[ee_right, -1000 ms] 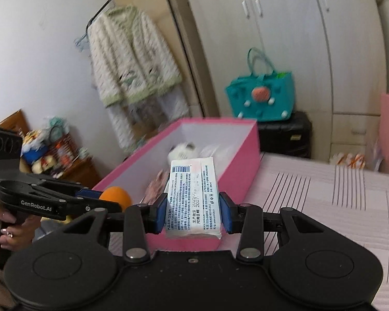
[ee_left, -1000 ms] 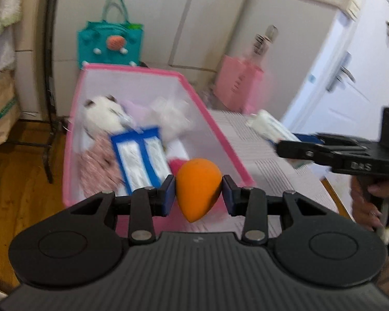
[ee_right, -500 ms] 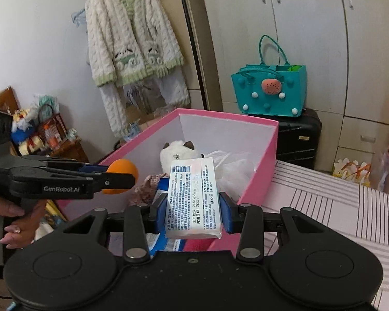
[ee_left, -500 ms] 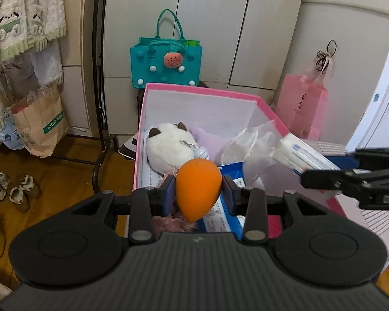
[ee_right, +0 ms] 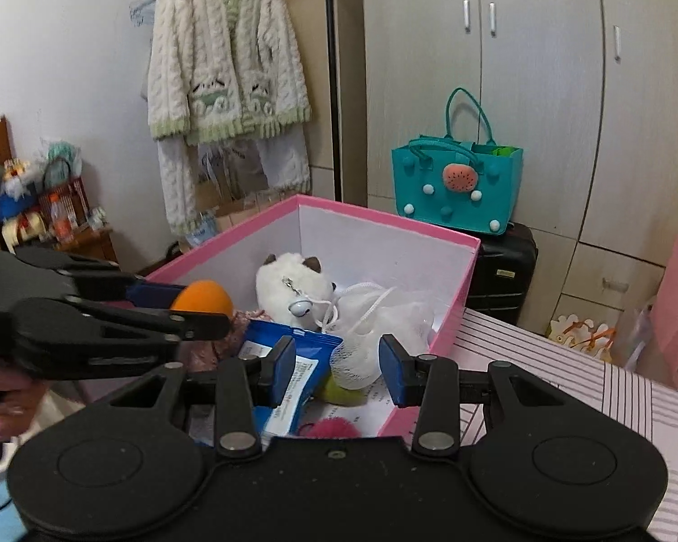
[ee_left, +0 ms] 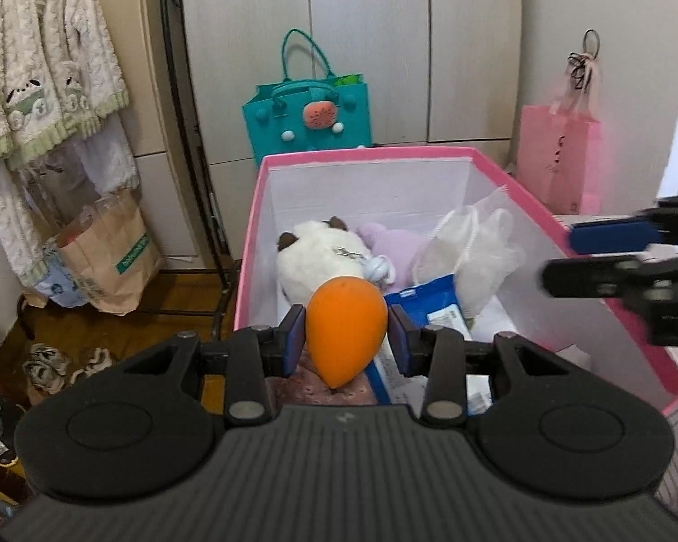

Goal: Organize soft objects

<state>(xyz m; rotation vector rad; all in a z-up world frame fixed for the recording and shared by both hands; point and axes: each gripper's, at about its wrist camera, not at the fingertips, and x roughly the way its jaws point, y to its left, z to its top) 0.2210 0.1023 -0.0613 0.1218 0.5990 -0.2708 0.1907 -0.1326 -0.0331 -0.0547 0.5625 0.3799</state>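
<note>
Bedroom wardrobe behind; right gripper (ee_right: 336, 368) fingers now sitting empty, packet dropped, left gripper (ee_left: 346, 338) still squeezing orange sponge (ee_left: 344, 332) above pink box (ee_left: 510, 171).

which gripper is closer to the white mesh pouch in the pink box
Right. The right gripper hangs open just above the white mesh pouch, which shows between its fingers. The left gripper, shut on the orange sponge, sits toward the box's other side.

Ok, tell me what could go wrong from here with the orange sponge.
The sponge, pinched in the left fingers, hangs near the box's left rim; released there, it might bounce out. The empty right gripper sits close beside the left one, so they could knock together.
</note>
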